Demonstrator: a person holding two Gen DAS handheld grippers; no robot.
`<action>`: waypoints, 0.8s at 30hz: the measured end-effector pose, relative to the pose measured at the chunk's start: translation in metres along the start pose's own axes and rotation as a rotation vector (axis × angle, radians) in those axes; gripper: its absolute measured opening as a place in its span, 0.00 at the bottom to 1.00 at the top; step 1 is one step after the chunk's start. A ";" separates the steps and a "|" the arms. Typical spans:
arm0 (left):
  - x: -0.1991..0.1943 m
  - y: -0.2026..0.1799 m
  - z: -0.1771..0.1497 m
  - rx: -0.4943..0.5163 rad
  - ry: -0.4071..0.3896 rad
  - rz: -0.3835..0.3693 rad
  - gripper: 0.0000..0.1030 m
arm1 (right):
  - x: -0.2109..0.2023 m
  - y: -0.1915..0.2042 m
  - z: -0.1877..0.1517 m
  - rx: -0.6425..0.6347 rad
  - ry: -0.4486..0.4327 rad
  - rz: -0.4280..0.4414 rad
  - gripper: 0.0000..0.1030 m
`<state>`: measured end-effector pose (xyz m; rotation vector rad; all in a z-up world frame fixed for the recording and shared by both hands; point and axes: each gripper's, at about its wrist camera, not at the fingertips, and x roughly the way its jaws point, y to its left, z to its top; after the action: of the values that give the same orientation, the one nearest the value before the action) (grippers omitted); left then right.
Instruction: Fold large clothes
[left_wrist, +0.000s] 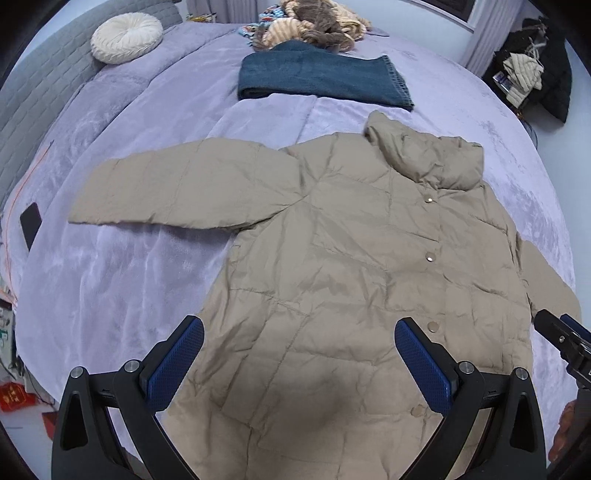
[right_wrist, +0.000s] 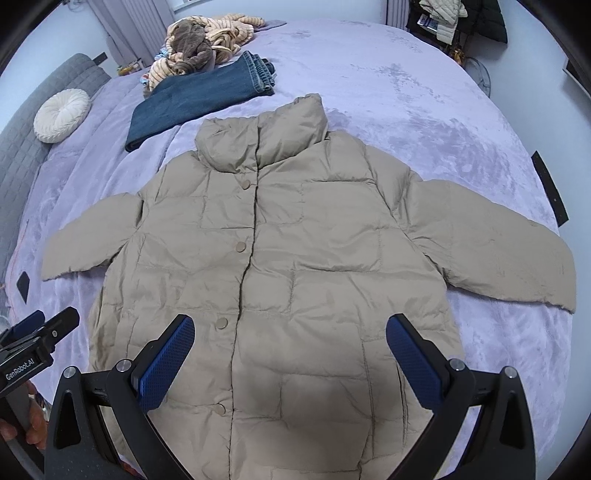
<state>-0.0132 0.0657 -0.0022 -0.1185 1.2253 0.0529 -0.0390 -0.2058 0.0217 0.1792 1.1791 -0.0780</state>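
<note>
From the left wrist view, the beige puffer jacket (left_wrist: 354, 266) lies front-up and spread flat on the lavender bed (left_wrist: 122, 288), its snaps closed down the placket, collar (left_wrist: 432, 158) toward the far end and one sleeve (left_wrist: 177, 188) stretched straight out to the side. The left gripper (left_wrist: 299, 354) hovers above the jacket's lower hem with its blue-padded fingers (left_wrist: 177, 362) spread wide and nothing between them. At the right edge of this view the tip of the other gripper shows near the opposite sleeve. Farther up the bed sit folded blue jeans (left_wrist: 321, 77), a heap of striped and brown clothes (left_wrist: 314, 22) and a round white cushion (left_wrist: 127, 37). From the right wrist view, the jacket fills the middle of the bed, both sleeves out like wings, the right-hand sleeve (right_wrist: 498, 243) nearer this camera. The right gripper (right_wrist: 290, 354) likewise hangs over the lower front with its fingers (right_wrist: 413, 358) fully apart and empty. The jacket looks light, puffy and springy, with a smooth shell that will probably slip and balloon back after a fold. The best hold is likely a pinch through the full thickness at a sleeve cuff or at the hem corner, where seams give the pads something firmer to bite.
</note>
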 end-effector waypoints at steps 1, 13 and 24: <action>0.002 0.012 0.001 -0.020 -0.004 -0.006 1.00 | 0.001 0.005 0.001 -0.002 -0.011 0.017 1.00; 0.114 0.227 0.056 -0.457 -0.027 -0.321 1.00 | 0.088 0.102 -0.001 0.010 0.118 0.080 1.00; 0.191 0.297 0.130 -0.571 -0.148 -0.286 0.95 | 0.160 0.192 0.038 0.010 0.089 0.211 1.00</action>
<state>0.1420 0.3717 -0.1571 -0.7723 1.0071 0.1588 0.0860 -0.0183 -0.0929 0.3170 1.2421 0.1104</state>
